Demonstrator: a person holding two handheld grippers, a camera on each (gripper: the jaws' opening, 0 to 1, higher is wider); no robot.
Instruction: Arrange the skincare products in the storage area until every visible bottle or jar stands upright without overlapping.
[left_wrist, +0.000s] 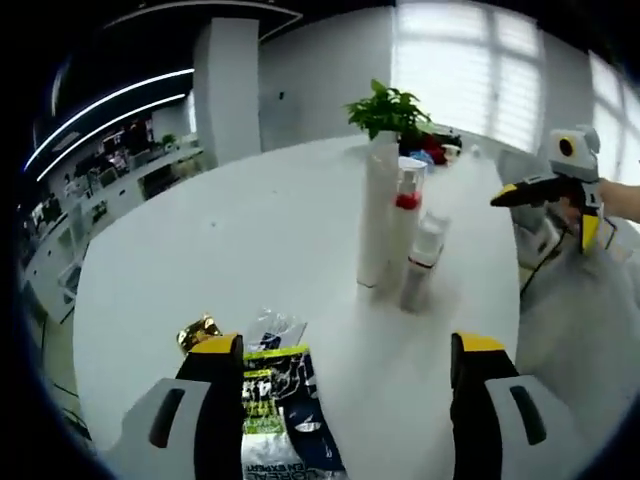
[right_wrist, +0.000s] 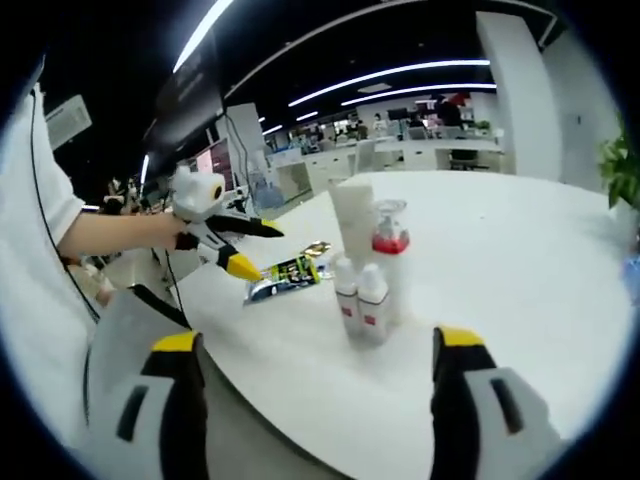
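Standing together on the round white table are a tall white tube, a clear-capped bottle with a red band and a small white bottle. A dark blue and green sachet lies flat next to a gold-capped item, just ahead of my open left gripper. From the right gripper view the tube, red-band bottle and two small white bottles stand beyond my open right gripper. There the left gripper hovers over the sachet.
A potted green plant and some small red and blue items stand at the table's far side. The right gripper, held in a hand, hangs beyond the table's right edge. A person's white sleeve is at the left. Office desks lie beyond.
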